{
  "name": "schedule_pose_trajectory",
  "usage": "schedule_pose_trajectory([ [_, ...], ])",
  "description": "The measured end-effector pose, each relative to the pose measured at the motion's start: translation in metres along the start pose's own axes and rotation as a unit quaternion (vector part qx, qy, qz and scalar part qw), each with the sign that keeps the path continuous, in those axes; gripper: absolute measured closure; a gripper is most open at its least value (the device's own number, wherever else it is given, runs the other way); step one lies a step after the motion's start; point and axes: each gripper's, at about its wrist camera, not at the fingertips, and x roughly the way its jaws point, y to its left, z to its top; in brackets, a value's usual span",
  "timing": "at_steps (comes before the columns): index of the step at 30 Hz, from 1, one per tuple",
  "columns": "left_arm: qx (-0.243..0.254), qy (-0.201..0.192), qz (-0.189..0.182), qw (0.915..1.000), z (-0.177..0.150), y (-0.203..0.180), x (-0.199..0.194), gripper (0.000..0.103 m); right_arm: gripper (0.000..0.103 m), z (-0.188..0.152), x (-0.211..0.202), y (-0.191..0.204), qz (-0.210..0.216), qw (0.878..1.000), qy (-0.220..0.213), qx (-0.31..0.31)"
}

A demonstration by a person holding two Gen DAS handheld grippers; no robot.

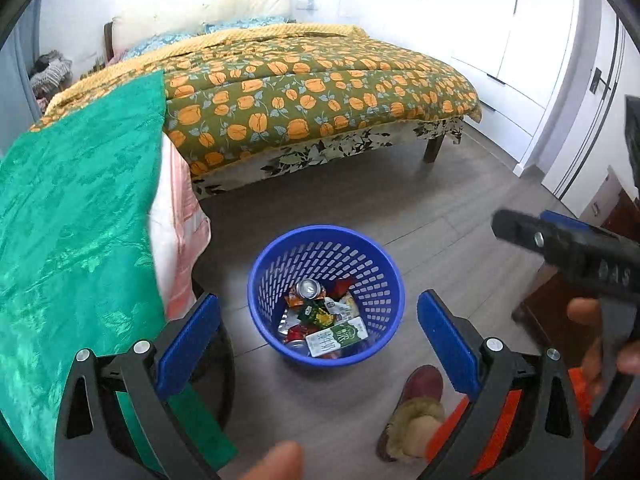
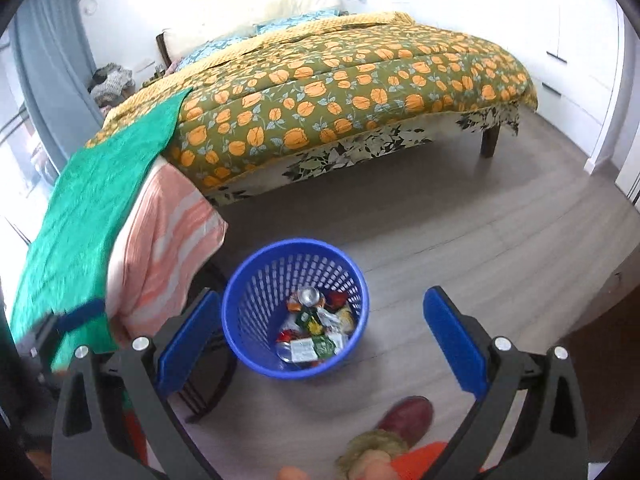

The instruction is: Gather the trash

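A blue perforated trash basket [image 1: 372,280] stands on the grey floor below both grippers; it also shows in the right wrist view [image 2: 256,300]. Inside lie a silver can [image 1: 309,289], a green-and-white carton [image 1: 337,336] and several wrappers [image 2: 316,322]. My left gripper [image 1: 318,320] is open and empty, held above the basket. My right gripper [image 2: 322,318] is open and empty above it too. The right gripper's black body [image 1: 568,248] shows at the right of the left wrist view.
A bed with an orange-flowered quilt [image 1: 312,92] fills the back. A green cloth [image 1: 76,216] over a pink striped cover [image 2: 168,248] hangs at left. My slippered foot [image 1: 420,404] stands just in front of the basket. White wardrobes [image 1: 480,20] line the right wall.
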Motion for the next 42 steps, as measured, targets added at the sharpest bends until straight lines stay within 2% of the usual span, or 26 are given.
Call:
schedule_pose_trajectory([
  [7,-0.010,-0.012,0.010,0.9998,-0.001,0.005,-0.011,0.005,0.005,-0.017,-0.002,0.000,-0.016,1.000,0.013,-0.012],
  [10,-0.007,0.007,0.037,0.9993,0.000,0.005,-0.007,0.005,0.005,-0.021,-0.002,-0.001,-0.019,1.000,0.018,-0.013],
  [14,-0.010,0.020,0.042,0.9988,-0.001,0.007,-0.004,0.005,0.005,-0.029,-0.004,0.002,-0.012,0.999,0.027,-0.017],
  [18,-0.011,0.043,0.062,0.9971,-0.003,0.009,0.001,0.005,0.005,-0.037,-0.003,0.008,-0.005,0.999,0.041,-0.027],
  [24,-0.013,0.067,0.054,0.9962,-0.004,0.010,0.007,0.005,0.005,-0.045,-0.002,0.013,0.008,0.998,0.054,-0.030],
  [42,-0.005,0.080,0.063,0.9948,-0.007,0.005,0.012,0.005,0.005,-0.049,0.002,0.014,0.007,0.997,0.062,-0.034],
])
